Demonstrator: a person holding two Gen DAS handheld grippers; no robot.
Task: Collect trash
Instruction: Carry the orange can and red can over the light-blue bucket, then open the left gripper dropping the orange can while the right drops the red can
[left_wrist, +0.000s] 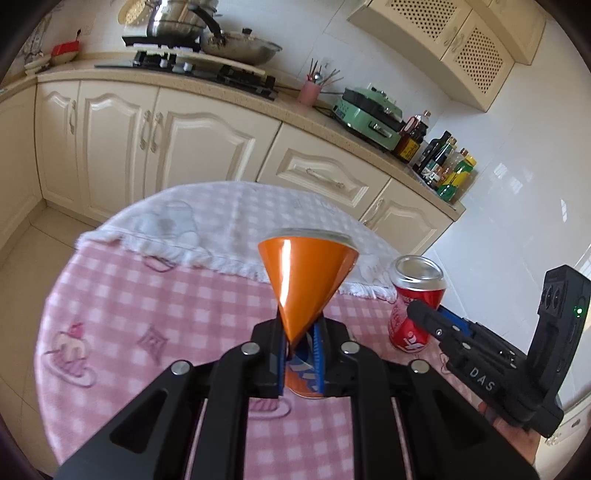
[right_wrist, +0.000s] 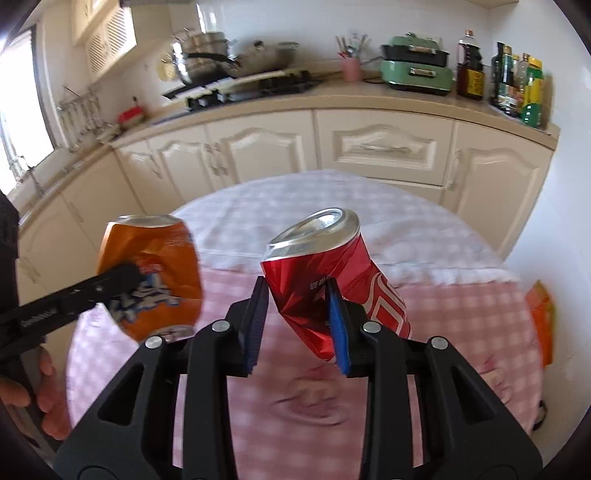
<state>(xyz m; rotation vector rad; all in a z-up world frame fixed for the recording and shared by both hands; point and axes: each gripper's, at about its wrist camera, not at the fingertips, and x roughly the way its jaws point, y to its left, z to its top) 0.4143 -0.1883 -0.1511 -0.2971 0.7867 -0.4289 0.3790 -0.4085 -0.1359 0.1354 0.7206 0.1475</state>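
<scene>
1. Orange can (left_wrist: 308, 280): one, crushed flat at the waist. It is clamped at the pinch by the left gripper (left_wrist: 301, 354), whose jaws stand narrow. Its long axis runs upright and its silver top faces up, above the round table (left_wrist: 122, 332).
2. Red can (right_wrist: 332, 280): one, dented. It is squeezed between the blue pads of the right gripper (right_wrist: 297, 323), jaws narrow on its lower body. Its long axis tilts and its silver top points up and left. It sits over the table's pink checked cloth (right_wrist: 461, 332).
3. Pink cup (right_wrist: 351, 68): one, on the counter (right_wrist: 369, 98), holding several utensils.
4. Pots (right_wrist: 207, 55): stacked on the stove, contents hidden.
5. Bottles (right_wrist: 517, 85): a cluster at the counter's right end, too crowded to count.
6. Green cooker (right_wrist: 417, 70): one, lid shut.
</scene>
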